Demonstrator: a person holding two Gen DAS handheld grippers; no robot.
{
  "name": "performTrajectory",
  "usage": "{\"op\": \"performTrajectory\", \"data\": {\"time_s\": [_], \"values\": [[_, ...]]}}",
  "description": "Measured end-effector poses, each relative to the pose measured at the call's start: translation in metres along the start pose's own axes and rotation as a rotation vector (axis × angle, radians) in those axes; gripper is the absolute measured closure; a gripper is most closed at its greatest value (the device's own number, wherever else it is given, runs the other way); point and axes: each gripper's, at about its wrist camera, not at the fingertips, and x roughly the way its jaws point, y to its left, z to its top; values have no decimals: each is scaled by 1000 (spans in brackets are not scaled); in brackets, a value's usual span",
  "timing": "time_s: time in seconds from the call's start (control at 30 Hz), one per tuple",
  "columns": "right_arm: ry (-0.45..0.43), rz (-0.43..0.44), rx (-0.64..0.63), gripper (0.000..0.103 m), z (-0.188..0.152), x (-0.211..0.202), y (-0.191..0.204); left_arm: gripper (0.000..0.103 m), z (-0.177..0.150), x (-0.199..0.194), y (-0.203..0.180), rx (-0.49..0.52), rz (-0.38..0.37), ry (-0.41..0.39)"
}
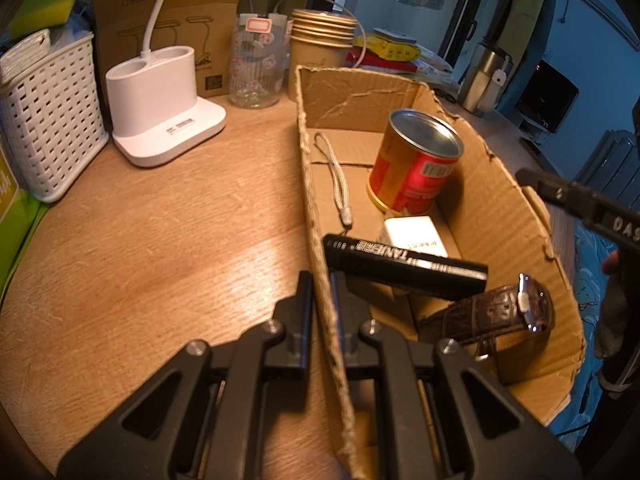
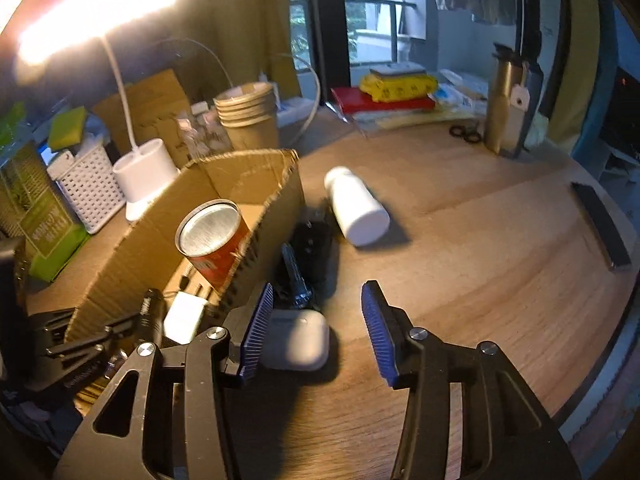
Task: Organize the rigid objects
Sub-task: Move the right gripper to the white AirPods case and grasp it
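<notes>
Along the near wall of the cardboard box [image 1: 320, 216] on the counter [image 1: 160, 240], we see the left gripper [image 1: 322, 300] with its jaws clamped tight on that wall. Inside the box stand a red can [image 1: 412, 160], a black flashlight [image 1: 404, 264], a white adapter [image 1: 416, 236] and a brown watch [image 1: 500, 312]. Just outside the box, the right gripper [image 2: 318, 328] hangs with jaws apart and empty, an earbud case [image 2: 298, 340] beside its left pad. Beyond lie a white bottle [image 2: 356, 212] and something black, perhaps a clip [image 2: 312, 252].
</notes>
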Motion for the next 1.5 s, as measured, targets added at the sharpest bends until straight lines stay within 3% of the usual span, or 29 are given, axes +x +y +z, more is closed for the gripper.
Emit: {"op": "performTrajectory", "data": {"time_s": [0.4, 0.5, 0.63, 0.83, 1.0, 1.2, 1.5], "values": [[101, 38, -35, 53, -22, 25, 4, 93, 0, 0, -1, 0, 0, 0], [97, 56, -36, 52, -24, 25, 3, 93, 0, 0, -1, 0, -1, -1], [93, 50, -21, 42, -25, 26, -5, 93, 0, 0, 0, 0, 0, 0], [90, 27, 3, 42, -25, 25, -14, 93, 0, 0, -1, 0, 0, -1], [109, 130, -25, 43, -28, 24, -3, 93, 0, 0, 0, 0, 0, 0], [91, 123, 8, 43, -28, 31, -7, 93, 0, 0, 0, 0, 0, 0], [60, -9, -35, 43, -26, 27, -12, 93, 0, 0, 0, 1, 0, -2]]}}
